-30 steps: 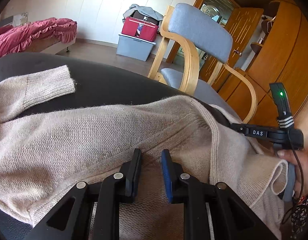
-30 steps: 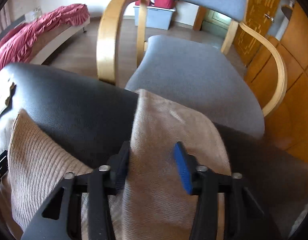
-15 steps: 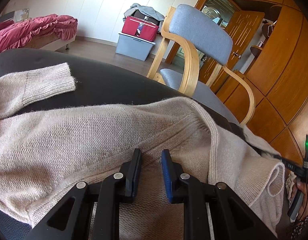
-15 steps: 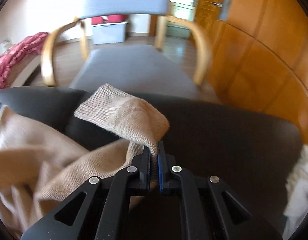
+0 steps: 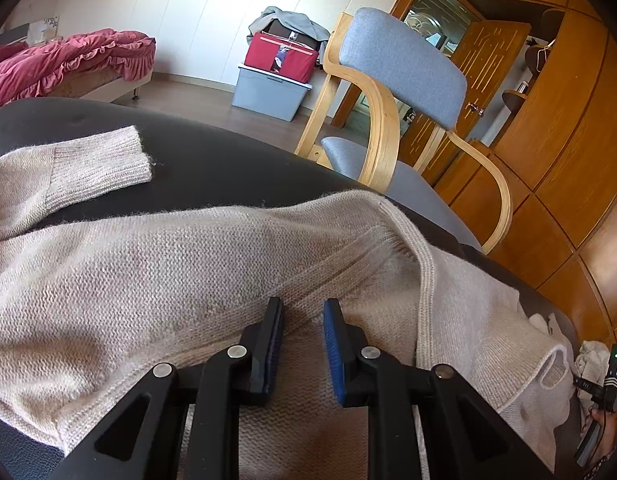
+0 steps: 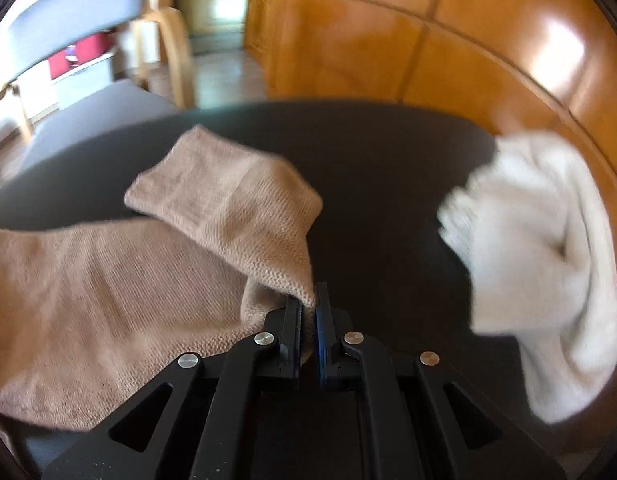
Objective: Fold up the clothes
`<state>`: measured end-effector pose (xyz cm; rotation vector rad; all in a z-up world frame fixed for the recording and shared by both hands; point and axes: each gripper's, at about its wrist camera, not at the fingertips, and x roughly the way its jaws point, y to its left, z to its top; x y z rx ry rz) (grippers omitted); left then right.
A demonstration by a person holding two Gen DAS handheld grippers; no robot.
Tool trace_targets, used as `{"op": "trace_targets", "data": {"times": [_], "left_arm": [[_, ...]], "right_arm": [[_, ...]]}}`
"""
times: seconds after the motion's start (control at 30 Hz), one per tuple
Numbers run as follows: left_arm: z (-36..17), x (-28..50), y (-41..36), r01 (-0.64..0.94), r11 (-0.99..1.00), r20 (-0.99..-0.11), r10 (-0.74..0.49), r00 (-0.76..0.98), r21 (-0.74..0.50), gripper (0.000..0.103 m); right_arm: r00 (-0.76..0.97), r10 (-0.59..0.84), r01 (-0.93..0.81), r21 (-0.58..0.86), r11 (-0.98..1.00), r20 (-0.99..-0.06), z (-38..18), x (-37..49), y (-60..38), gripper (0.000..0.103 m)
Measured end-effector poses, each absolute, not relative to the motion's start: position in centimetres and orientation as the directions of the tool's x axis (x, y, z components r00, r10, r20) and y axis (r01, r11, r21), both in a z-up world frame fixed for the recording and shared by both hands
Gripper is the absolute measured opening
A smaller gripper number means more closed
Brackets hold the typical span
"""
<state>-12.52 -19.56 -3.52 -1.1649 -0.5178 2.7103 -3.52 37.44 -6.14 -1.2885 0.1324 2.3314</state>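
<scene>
Two grippers, one beige sweater (image 5: pixel 156 280) spread on a black table (image 5: pixel 228 164). Left: sleeve cuff (image 5: pixel 100 160) lying flat on the table. Centre: left gripper (image 5: pixel 302 320), jaws part-open over the sweater's body, pads not pressing the knit. Right: right gripper (image 6: pixel 308 320), jaws pinched tight on the other sleeve (image 6: pixel 236 212), lifted off the table. Far right: white garment (image 6: pixel 548 264) at the table edge.

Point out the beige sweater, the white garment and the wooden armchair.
beige sweater (image 5: pixel 156 280): left wrist view, on its knitted body.
white garment (image 6: pixel 548 280): right wrist view, on the middle of the crumpled pile.
wooden armchair (image 5: pixel 404 68): left wrist view, on its grey padded backrest.
</scene>
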Motion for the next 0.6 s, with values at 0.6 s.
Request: {"op": "trace_targets", "data": {"times": [0.6], "left_arm": [[-3.7,-12.6,-19.6,0.003,-0.927,-0.676,0.270,-0.686,-0.374,0.020]], "right_arm": [[-0.570,0.191,-0.105,-0.159,-0.982,-0.799,-5.9,-4.4,27.5,0.014]]}}
